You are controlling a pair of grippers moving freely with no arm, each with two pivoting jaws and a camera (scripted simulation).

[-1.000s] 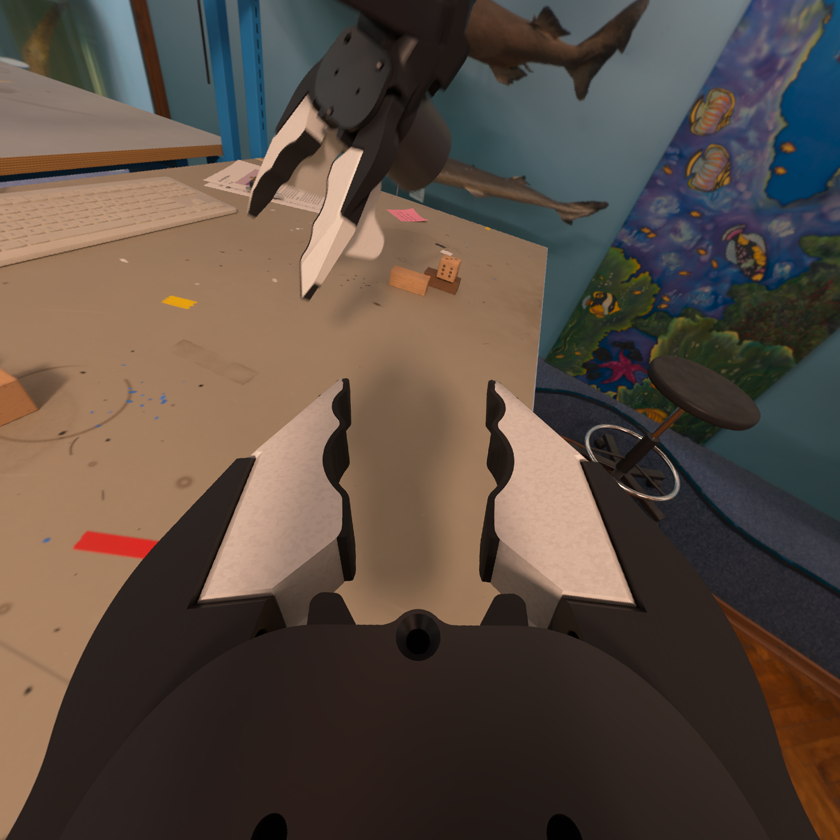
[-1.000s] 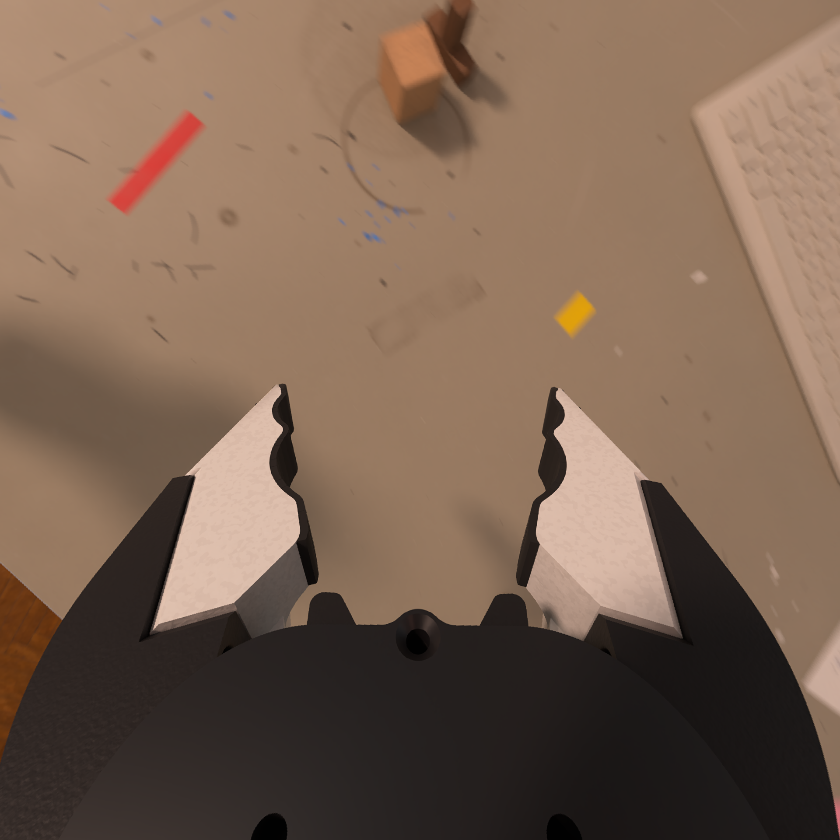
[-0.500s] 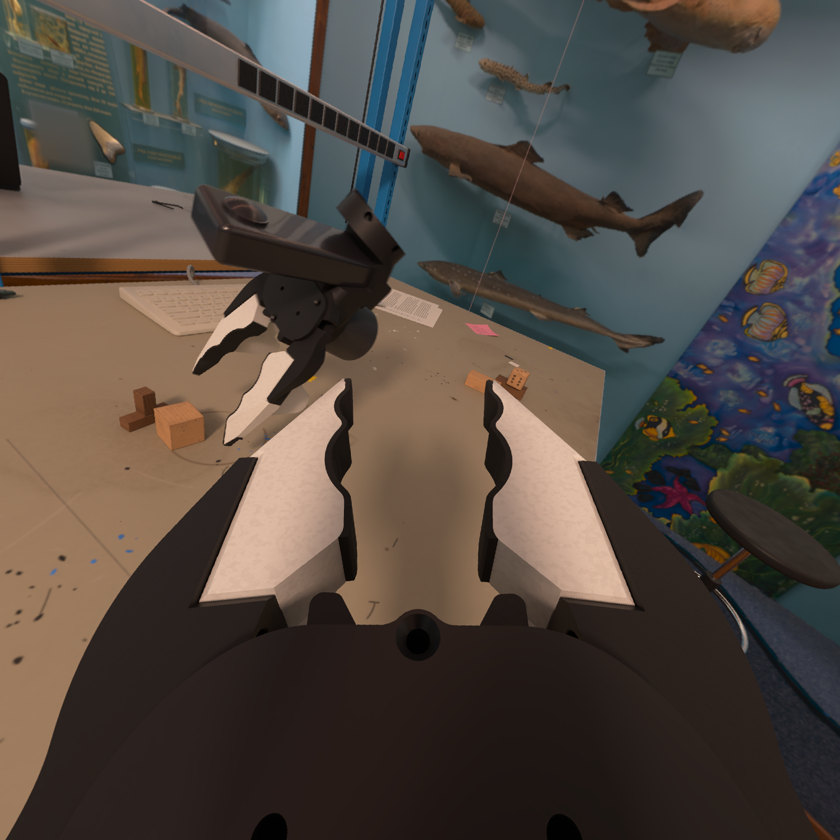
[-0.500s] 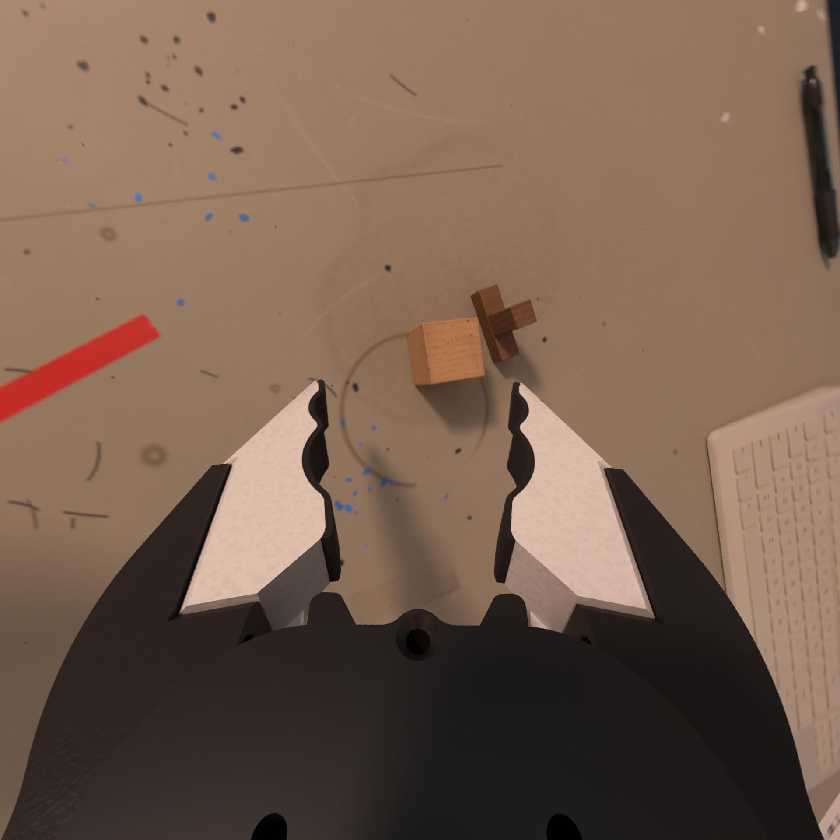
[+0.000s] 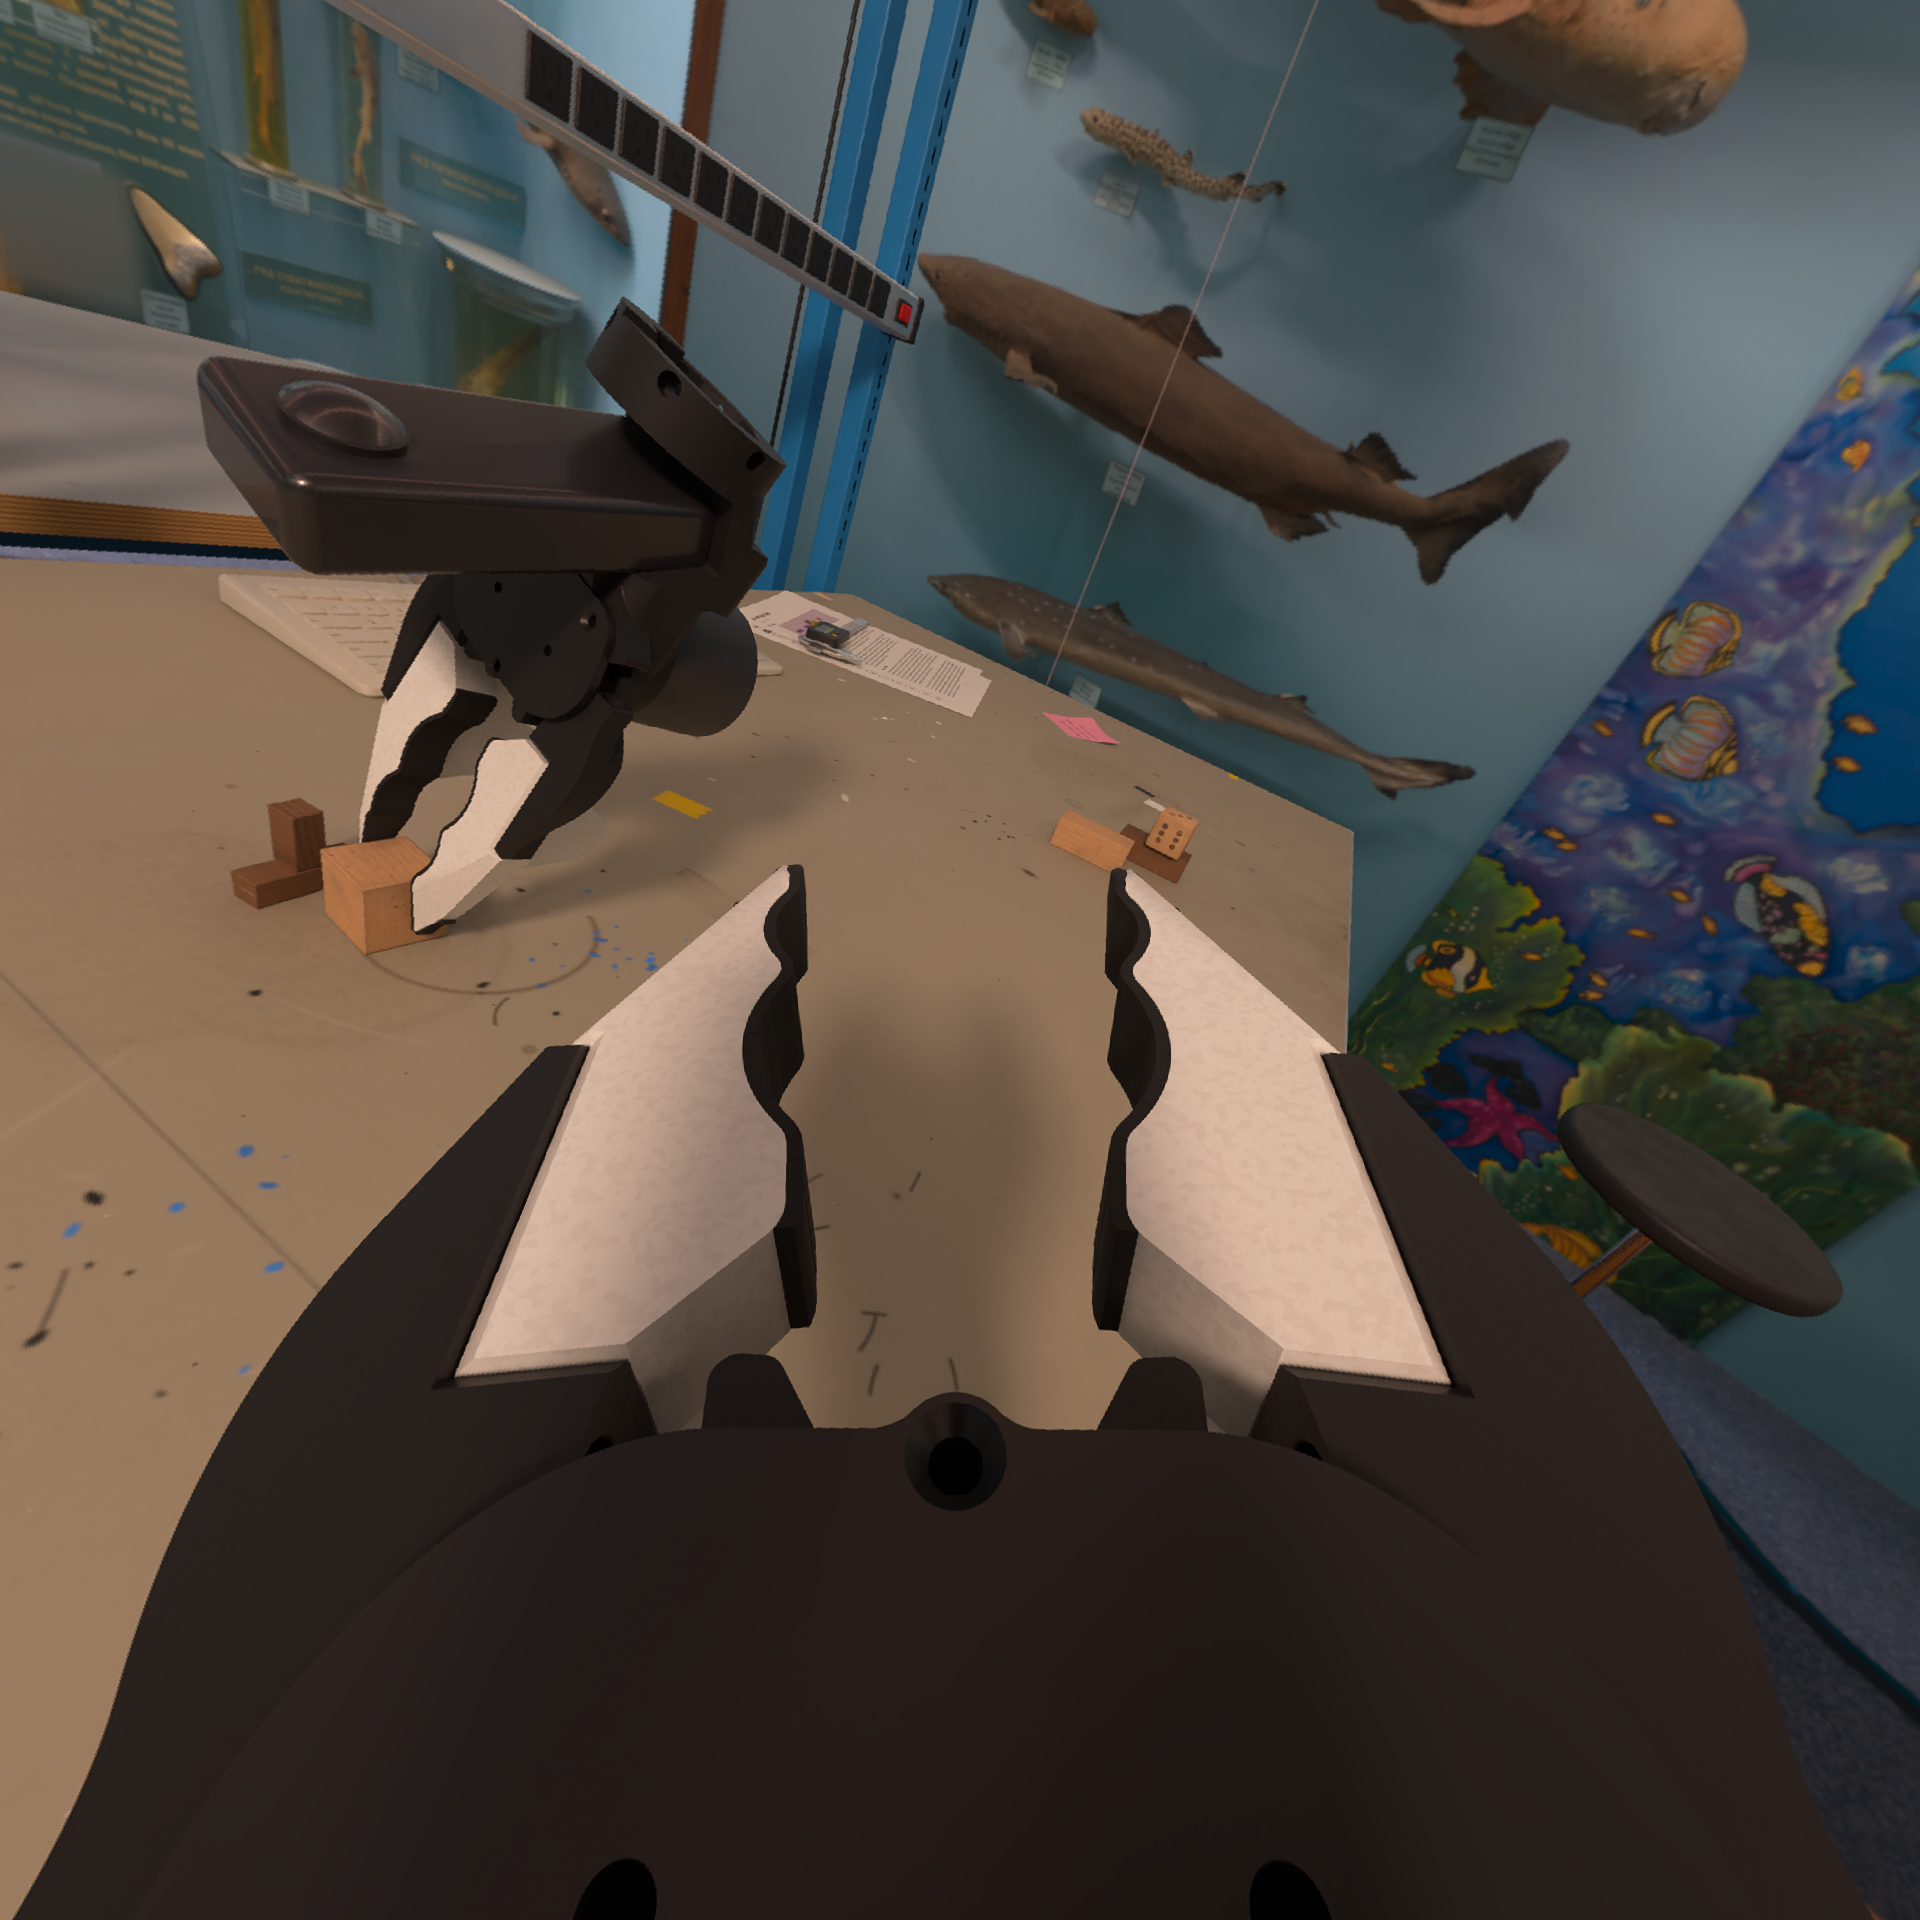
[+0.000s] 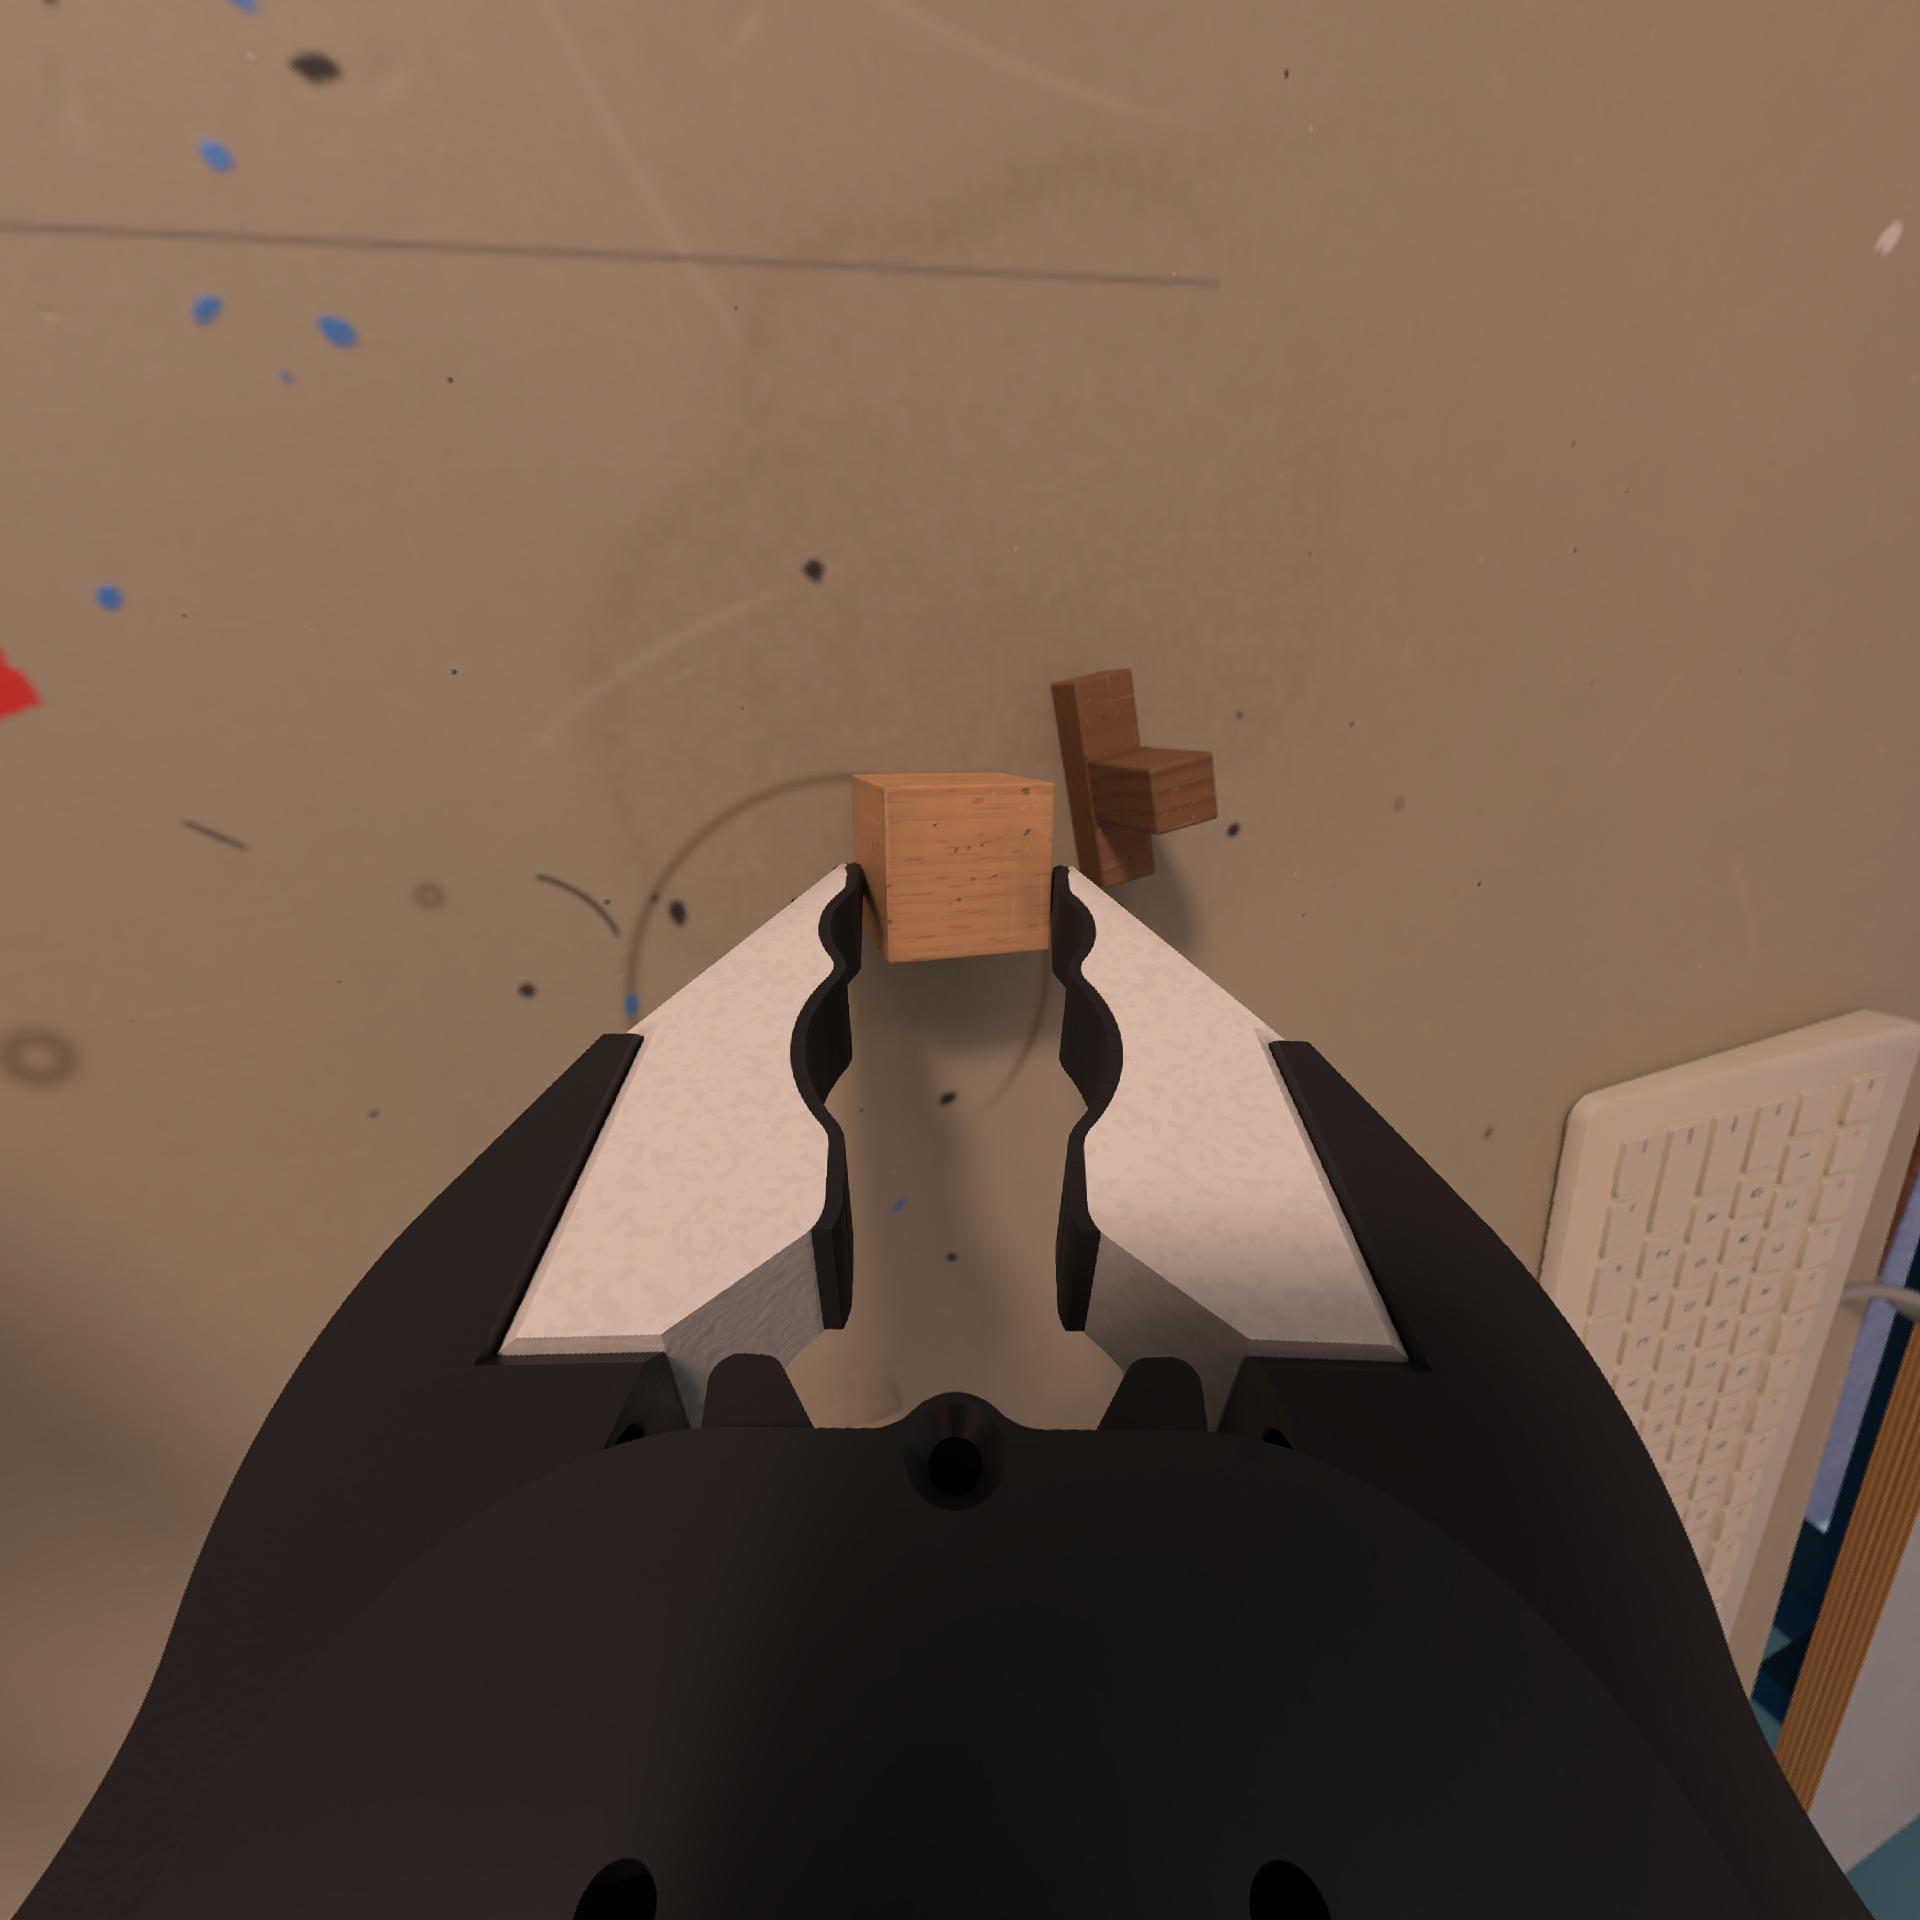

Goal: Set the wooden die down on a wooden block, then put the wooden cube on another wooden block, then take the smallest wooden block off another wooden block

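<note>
The light wooden cube (image 6: 961, 883) rests on the table (image 6: 1351, 468), also seen in the left wrist view (image 5: 369, 894). My right gripper (image 6: 956, 878) is shut on it, one fingertip on each side; it also shows in the left wrist view (image 5: 400, 878). Just beyond the cube a small dark block (image 6: 1153, 790) sits on a longer dark block (image 6: 1091, 717). The wooden die (image 5: 1172, 831) sits on a dark flat block (image 5: 1155, 862) near the far right table edge, with a light block (image 5: 1091, 840) beside it. My left gripper (image 5: 954, 883) is open and empty above the table.
A white keyboard (image 6: 1714, 1247) lies to the right of the cube. A printed sheet (image 5: 883, 655) and a pink note (image 5: 1081, 727) lie at the back. The table edge (image 5: 1351, 935) runs on the right, with a round stool (image 5: 1704, 1216) beyond it.
My right gripper came down over the cube and narrowed its jaws onto its sides. My left gripper drew back and tilted up, staying open.
</note>
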